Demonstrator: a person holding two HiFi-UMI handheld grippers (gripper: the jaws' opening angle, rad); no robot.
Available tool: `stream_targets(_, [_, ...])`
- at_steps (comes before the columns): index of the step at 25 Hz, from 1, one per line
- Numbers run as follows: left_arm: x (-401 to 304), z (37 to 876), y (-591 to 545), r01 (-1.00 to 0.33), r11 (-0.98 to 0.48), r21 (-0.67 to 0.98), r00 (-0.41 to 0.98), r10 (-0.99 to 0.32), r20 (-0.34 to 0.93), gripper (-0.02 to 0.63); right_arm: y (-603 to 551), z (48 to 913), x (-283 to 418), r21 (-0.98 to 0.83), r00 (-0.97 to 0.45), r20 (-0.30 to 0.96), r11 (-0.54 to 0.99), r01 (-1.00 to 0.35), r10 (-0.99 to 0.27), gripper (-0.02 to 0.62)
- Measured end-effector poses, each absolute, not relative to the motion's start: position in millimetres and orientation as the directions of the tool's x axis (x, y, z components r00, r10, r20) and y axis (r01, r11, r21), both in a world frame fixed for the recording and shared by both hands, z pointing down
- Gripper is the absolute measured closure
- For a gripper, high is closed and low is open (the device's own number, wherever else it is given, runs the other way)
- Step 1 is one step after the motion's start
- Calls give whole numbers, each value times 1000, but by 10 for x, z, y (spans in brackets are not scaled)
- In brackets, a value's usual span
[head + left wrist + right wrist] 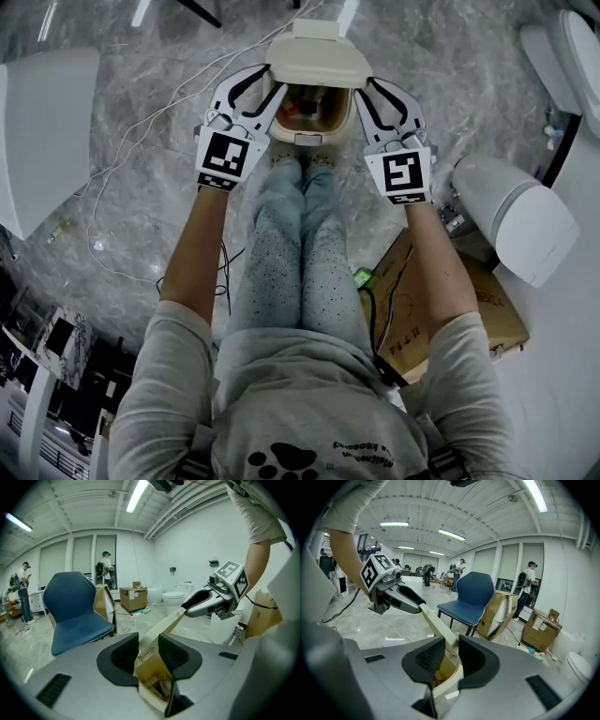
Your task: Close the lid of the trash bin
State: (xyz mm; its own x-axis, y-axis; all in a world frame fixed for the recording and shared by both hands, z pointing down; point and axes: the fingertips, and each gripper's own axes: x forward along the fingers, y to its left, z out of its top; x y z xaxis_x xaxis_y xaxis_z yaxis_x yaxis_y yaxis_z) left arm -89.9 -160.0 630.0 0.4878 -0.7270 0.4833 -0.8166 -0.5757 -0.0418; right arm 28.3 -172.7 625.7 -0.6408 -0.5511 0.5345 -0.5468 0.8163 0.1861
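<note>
A beige trash bin (pixel 344 120) stands on the floor in front of the person's feet, its lid (pixel 317 58) raised and tilted back, with rubbish showing inside. My left gripper (pixel 272 80) is at the lid's left edge and my right gripper (pixel 364 91) at its right edge. In the left gripper view the lid (pixel 164 624) runs from between my left gripper's (pixel 148 651) pads across to the right gripper (pixel 206 603); no firm press shows. In the right gripper view my right gripper (pixel 451 656) is shut on the lid (pixel 436 620), above the bin (pixel 447 679).
A white cable (pixel 141 131) loops over the marble floor to the left. A cardboard box (pixel 441 300) and a white cylindrical unit (pixel 516 216) lie to the right, with a toilet (pixel 562 47) beyond. A blue chair (pixel 75 611) and people stand further off.
</note>
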Motion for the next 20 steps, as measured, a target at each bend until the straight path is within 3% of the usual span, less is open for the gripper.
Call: stream_targets(20, [-849, 6596, -1183, -779, -627, -32, 516, -668, 536, 462, -1319, 6529, 353, 191, -619, 591, 835, -515, -517, 486])
